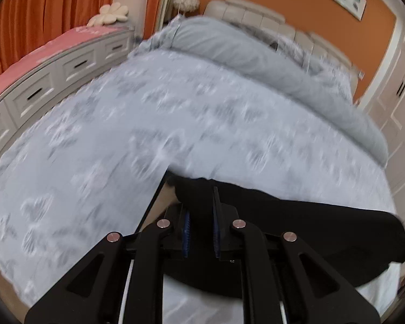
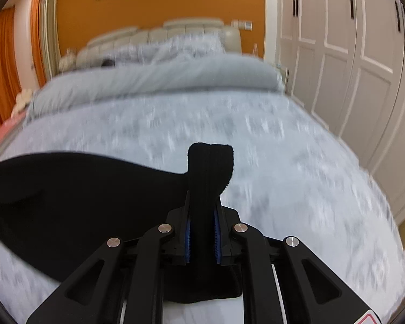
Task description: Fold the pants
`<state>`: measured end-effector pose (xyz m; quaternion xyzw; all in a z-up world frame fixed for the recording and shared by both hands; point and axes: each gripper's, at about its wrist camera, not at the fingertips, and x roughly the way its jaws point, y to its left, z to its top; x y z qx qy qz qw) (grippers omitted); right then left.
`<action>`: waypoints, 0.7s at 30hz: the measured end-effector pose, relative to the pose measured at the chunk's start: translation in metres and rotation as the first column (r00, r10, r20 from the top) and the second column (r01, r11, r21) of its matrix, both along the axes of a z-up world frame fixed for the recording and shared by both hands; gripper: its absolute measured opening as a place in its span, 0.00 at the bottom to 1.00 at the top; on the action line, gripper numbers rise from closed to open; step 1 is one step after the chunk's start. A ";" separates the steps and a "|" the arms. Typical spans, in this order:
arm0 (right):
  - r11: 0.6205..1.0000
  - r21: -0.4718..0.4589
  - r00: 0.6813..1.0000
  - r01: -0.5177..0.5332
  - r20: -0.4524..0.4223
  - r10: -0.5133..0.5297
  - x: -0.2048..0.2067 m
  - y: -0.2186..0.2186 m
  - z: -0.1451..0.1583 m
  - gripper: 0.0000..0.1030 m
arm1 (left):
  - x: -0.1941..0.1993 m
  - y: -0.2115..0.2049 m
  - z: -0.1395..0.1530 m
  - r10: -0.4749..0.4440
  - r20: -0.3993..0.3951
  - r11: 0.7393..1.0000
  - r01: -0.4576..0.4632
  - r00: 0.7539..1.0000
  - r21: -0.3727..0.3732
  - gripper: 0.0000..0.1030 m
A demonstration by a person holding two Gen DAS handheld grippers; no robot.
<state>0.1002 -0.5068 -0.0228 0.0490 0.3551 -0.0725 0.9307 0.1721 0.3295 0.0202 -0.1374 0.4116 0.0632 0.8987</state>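
The black pants [image 2: 75, 202] hang over the pale patterned bedspread [image 2: 283, 175], stretched between the two grippers and held at both ends. In the right wrist view a folded edge of the dark fabric stands up between the fingers of the right gripper [image 2: 202, 210], whose blue pads [image 2: 217, 239] press on it from either side, so the jaws are closed tight on the cloth; the rest of the garment spreads away to the left of the picture in a broad dark sheet above the bed. In the left wrist view the left gripper [image 1: 201, 210] is likewise nearly closed, with black cloth bunched at and beyond its fingertips and the pants trailing off to the right of that picture; the narrow gap lower down between its blue pads [image 1: 186, 230] looks dark, and the fabric there is hard to make out. Both views are blurred. Beyond the pants, a grey duvet [image 1: 256, 62] lies rolled back toward the cream padded headboard [image 2: 162, 37]. A white drawer unit [image 1: 54, 75] with a pink top stands beside the bed, orange curtains [image 1: 40, 8] behind it, and white panelled wardrobe doors [image 2: 351, 67] line the other side.
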 end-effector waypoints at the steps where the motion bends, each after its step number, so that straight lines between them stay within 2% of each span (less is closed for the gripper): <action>1: 1.000 -0.001 0.999 -0.002 -0.034 0.002 -0.011 0.001 -0.014 0.13 | -0.013 0.002 -0.016 0.005 -0.037 1.000 -0.004 0.999 0.022 0.14; 3: 1.000 -0.002 0.994 0.005 -0.110 -0.005 -0.025 0.001 -0.042 0.22 | -0.031 0.005 -0.050 0.012 -0.107 0.999 -0.009 0.994 0.031 0.23; 4: 1.000 -0.010 0.991 0.016 -0.136 -0.017 -0.030 0.002 -0.051 0.31 | -0.038 0.004 -0.062 0.009 -0.131 1.000 -0.006 0.991 0.025 0.25; 5: 0.999 -0.032 0.986 0.042 -0.159 -0.047 -0.036 0.002 -0.059 0.35 | -0.045 0.005 -0.074 0.026 -0.154 1.000 -0.024 0.988 0.020 0.27; 6: 0.996 -0.047 0.983 0.076 -0.164 -0.083 -0.047 -0.001 -0.063 0.37 | -0.053 0.007 -0.079 0.046 -0.162 0.999 -0.045 0.986 0.010 0.29; 7: 0.995 -0.036 0.983 0.096 -0.155 -0.101 -0.056 -0.002 -0.062 0.43 | -0.065 0.010 -0.081 0.068 -0.150 0.997 -0.073 0.986 -0.029 0.33; 8: 0.993 -0.013 0.983 0.116 -0.139 -0.116 -0.066 -0.006 -0.058 0.54 | -0.075 0.013 -0.079 0.075 -0.135 0.995 -0.084 0.988 -0.060 0.40; 10: 0.987 0.036 0.985 0.158 -0.082 -0.154 -0.090 -0.009 -0.041 0.65 | -0.094 0.019 -0.069 0.116 -0.090 0.980 -0.129 0.989 -0.155 0.79; 12: 0.984 0.088 0.988 0.153 -0.031 -0.151 -0.108 -0.006 -0.026 0.69 | -0.103 0.023 -0.062 0.149 -0.072 0.963 -0.161 0.986 -0.218 0.89; 14: 0.980 0.142 0.990 0.137 0.004 -0.139 -0.116 0.003 -0.013 0.71 | -0.101 0.026 -0.063 0.167 -0.110 0.923 -0.194 0.980 -0.332 0.89; 15: 0.979 0.167 0.992 0.119 0.024 -0.125 -0.118 0.010 -0.006 0.73 | -0.097 0.026 -0.067 0.165 -0.130 0.892 -0.204 0.978 -0.403 0.90; 16: 0.978 0.181 0.993 0.107 0.035 -0.115 -0.119 0.018 -0.003 0.76 | -0.093 0.027 -0.072 0.165 -0.152 0.872 -0.216 0.974 -0.440 0.90; 19: 0.971 0.234 0.997 0.055 0.044 -0.067 -0.115 0.045 -0.001 0.76 | -0.071 0.022 -0.097 0.145 -0.247 0.804 -0.260 0.958 -0.535 0.90; 20: 0.967 0.254 0.998 0.034 0.046 -0.047 -0.111 0.055 -0.002 0.76 | -0.063 0.020 -0.109 0.133 -0.284 0.773 -0.279 0.950 -0.570 0.89; 21: 0.965 0.263 0.998 0.022 0.046 -0.035 -0.109 0.061 -0.004 0.76 | -0.058 0.021 -0.120 0.140 -0.316 0.730 -0.314 0.938 -0.607 0.89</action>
